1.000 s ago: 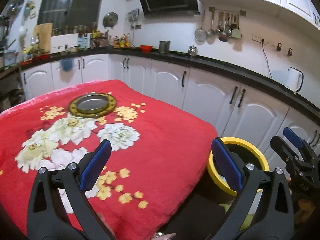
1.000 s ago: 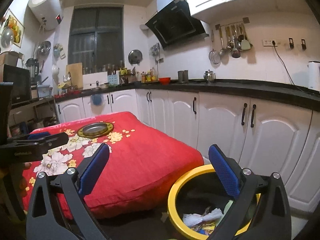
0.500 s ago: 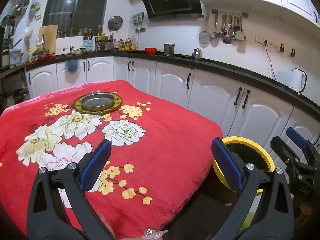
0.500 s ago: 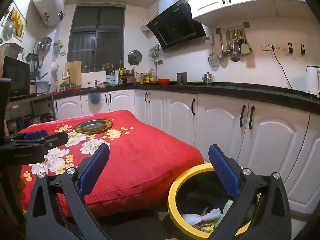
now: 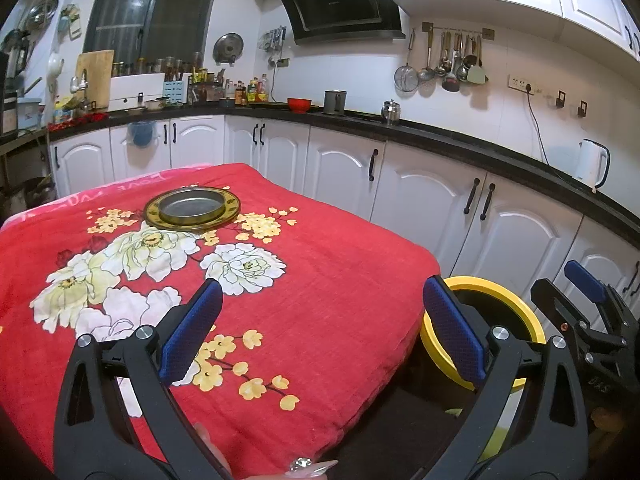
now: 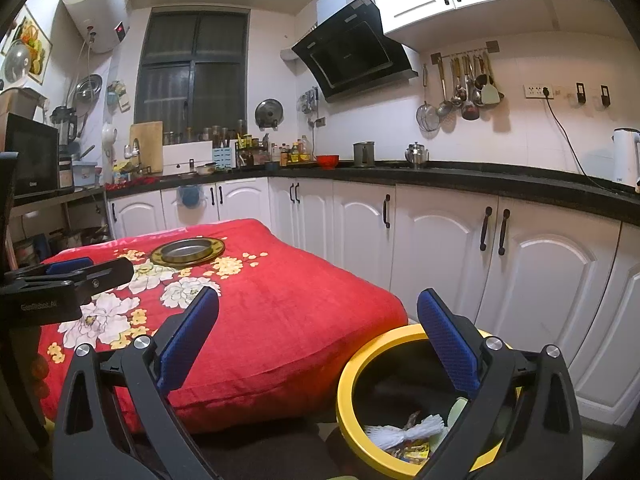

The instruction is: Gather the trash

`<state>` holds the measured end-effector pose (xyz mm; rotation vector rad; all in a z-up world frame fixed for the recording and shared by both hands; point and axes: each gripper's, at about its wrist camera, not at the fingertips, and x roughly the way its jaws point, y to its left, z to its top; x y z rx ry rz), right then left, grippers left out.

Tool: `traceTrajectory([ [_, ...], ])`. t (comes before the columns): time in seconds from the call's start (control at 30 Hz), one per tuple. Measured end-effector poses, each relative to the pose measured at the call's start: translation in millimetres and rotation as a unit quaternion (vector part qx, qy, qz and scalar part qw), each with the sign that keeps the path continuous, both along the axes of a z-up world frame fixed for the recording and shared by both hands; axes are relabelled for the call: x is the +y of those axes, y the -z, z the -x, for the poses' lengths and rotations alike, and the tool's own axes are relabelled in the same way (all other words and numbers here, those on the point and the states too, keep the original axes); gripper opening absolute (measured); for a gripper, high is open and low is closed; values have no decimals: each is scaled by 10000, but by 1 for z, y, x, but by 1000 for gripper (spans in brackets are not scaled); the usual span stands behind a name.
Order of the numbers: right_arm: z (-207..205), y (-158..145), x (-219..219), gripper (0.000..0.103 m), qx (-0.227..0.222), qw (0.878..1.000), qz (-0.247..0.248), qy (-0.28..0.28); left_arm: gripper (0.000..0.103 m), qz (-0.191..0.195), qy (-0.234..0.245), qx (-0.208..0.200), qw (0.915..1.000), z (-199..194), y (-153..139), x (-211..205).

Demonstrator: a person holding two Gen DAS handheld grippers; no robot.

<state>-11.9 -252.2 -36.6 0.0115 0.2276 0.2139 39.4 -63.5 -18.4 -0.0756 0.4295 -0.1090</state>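
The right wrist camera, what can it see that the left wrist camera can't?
Only the right wrist view looks down into the yellow bin, showing white and colourful trash, plus the water heater on the wall. Only the left wrist view shows the near table corner and a fingernail. Both show the red flowered cloth, the metal dish, the kettle, and open, empty claws: left claw, right claw.

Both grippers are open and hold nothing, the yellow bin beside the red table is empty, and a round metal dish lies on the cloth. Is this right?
Not quite: the yellow bin is not empty. The right wrist view shows trash inside it. The rest stands: left gripper and right gripper open, metal dish on the cloth.
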Motion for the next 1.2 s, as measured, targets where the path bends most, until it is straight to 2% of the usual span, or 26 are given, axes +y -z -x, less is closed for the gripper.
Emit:
traceTrajectory([
  [1.2, -1, -1, -3, 97, 21, 10000, -23, -2, 92, 3, 23, -8, 10000, -2, 1, -4],
])
